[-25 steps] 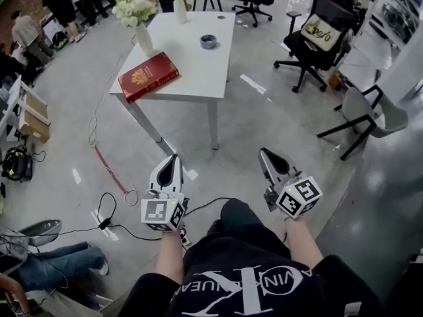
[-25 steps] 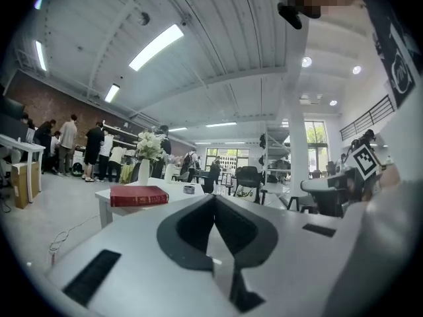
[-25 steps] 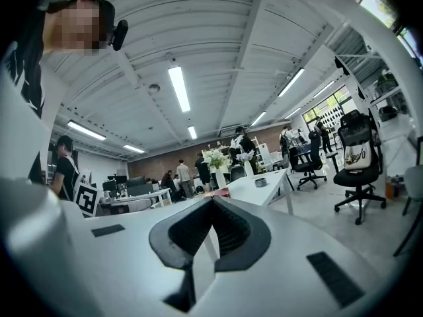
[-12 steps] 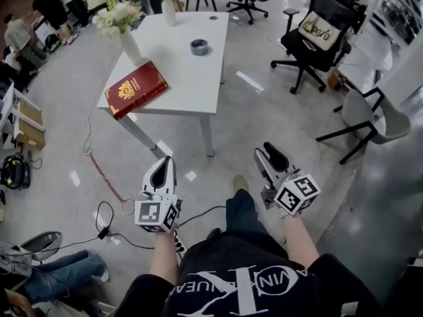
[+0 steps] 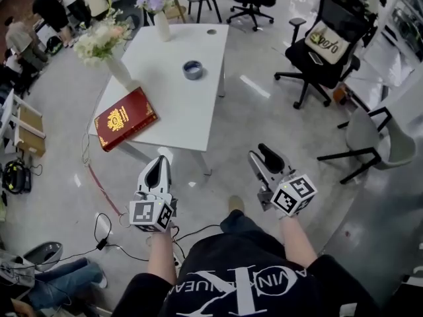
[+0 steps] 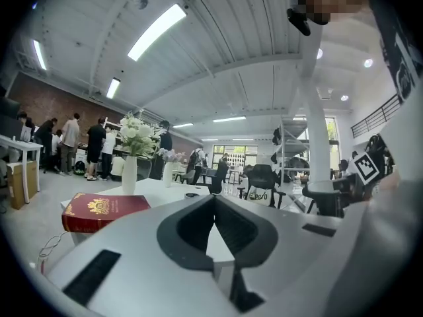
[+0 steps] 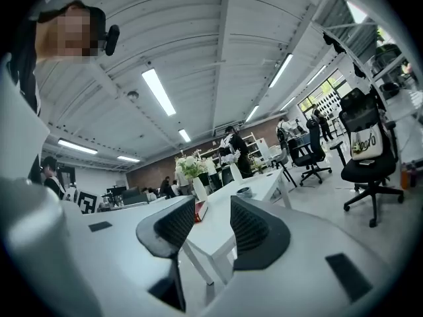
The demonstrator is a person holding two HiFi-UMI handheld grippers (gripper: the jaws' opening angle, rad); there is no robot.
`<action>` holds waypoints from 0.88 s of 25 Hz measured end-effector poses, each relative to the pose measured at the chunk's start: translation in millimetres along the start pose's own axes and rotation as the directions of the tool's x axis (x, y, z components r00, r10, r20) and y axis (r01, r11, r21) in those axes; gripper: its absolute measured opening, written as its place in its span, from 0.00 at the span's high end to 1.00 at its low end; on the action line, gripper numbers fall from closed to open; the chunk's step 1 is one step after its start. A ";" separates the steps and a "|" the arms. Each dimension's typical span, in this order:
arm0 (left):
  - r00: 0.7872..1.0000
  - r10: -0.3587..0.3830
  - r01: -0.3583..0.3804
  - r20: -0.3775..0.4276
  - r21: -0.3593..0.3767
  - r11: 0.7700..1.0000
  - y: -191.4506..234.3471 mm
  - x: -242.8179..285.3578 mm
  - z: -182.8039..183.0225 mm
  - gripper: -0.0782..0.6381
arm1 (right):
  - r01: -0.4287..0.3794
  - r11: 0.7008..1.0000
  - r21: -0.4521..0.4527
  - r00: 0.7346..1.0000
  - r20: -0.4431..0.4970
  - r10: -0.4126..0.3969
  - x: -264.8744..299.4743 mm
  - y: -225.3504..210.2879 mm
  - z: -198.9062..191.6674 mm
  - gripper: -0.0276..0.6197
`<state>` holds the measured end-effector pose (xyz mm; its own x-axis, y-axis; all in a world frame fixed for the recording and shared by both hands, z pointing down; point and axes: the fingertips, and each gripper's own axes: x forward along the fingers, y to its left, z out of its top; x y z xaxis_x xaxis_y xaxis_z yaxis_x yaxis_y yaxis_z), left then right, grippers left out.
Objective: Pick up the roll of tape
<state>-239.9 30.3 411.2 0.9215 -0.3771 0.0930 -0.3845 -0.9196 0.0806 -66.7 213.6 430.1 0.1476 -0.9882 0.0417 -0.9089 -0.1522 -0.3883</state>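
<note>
Roll of tape (image 5: pixel 192 69) lies flat near the middle of the white table (image 5: pixel 178 104), well ahead of both tongs and nothing touching it. From the right tongs (image 5: pixel 262 156) it sits forward and off to their left; from the left tongs (image 5: pixel 158 166) it sits forward and slightly right. Right jaws are opening, with a clear gap and nothing between them. Left jaws are tip to tip, empty. Likely trouble: the roll is low and the tabletop looks slick, so a jaw landing on the rim rather than straddling it could skate the roll away toward the far edge. Coming in from the left, the red book (image 5: pixel 125 118) and the flower vase (image 5: pixel 119 71) stand between those tongs and the roll; a careless sweep could tip the vase. A cable (image 5: pixel 99 226) loops on the floor just behind and left of the left tongs, which I judge a trip risk. Pose: both tongs are carried level in front of the body, noses aimed at the table, roughly parallel and well apart, the right pair angled a little inward.
</note>
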 end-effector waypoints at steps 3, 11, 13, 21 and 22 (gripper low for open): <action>1.000 0.008 -0.008 0.002 0.002 1.000 -3.4 31.2 3.1 0.89 | -0.024 1.000 0.002 1.000 -0.009 0.024 15.1 -22.4 10.5 0.68; 0.999 0.037 -0.037 0.007 0.012 0.999 -8.2 98.2 4.3 0.89 | -0.066 0.998 0.004 0.998 -0.022 0.066 42.6 -77.7 30.5 0.68; 0.999 0.044 -0.044 0.015 0.010 0.999 -10.1 109.6 6.8 0.89 | -0.070 0.998 0.002 0.997 -0.028 0.070 47.8 -88.8 35.2 0.68; 0.998 0.064 -0.064 0.008 0.013 0.998 -6.0 133.4 7.1 0.89 | -0.095 0.995 0.005 0.995 -0.036 0.095 67.6 -109.0 45.4 0.68; 0.998 0.065 -0.065 0.011 0.015 0.998 -5.5 135.3 9.8 0.89 | -0.098 0.995 0.006 0.995 -0.032 0.098 69.6 -110.1 47.2 0.68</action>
<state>-112.6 -16.8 413.6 0.8953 -0.4369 0.0869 -0.4425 -0.8948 0.0599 62.1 162.5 432.3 0.0450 -0.9985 0.0326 -0.9166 -0.0542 -0.3961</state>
